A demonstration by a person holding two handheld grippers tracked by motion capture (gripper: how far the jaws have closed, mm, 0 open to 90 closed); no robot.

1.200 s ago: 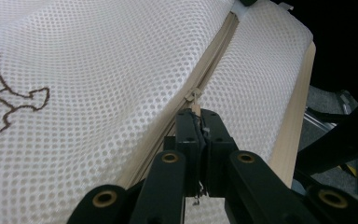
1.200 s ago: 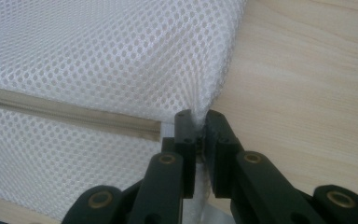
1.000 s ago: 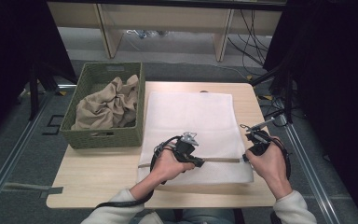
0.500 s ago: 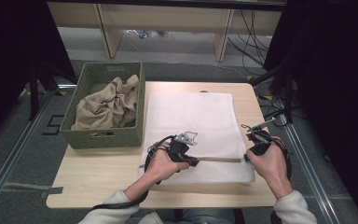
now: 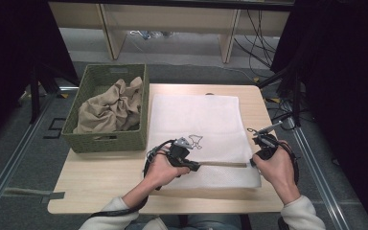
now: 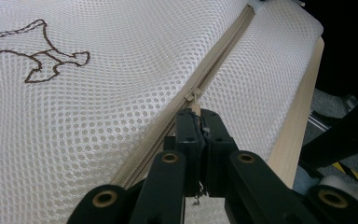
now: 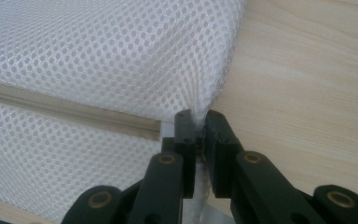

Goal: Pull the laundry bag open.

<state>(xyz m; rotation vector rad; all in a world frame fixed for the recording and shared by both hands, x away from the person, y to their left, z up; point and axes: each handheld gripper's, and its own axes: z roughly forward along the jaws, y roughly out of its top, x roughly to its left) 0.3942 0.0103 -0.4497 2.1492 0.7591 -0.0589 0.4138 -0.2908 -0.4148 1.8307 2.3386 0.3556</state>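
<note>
Your left gripper [image 6: 196,113] clamped on zipper pull [image 6: 194,97] of white mesh laundry bag [image 5: 196,129], midway along its near edge. Your right gripper [image 7: 198,116] pinching bag's near right corner, mesh bunched between jaws. Bag lies flat mid-table, beige zipper [image 5: 223,164] running straight between your hands. Both your wrists low, near table edge. Left: green woven basket [image 5: 106,141] with crumpled tan cloth [image 5: 108,108], just beside bag. Pale wood table [image 5: 96,177]. Brown outline figure [image 6: 32,51] stitched on bag.
</note>
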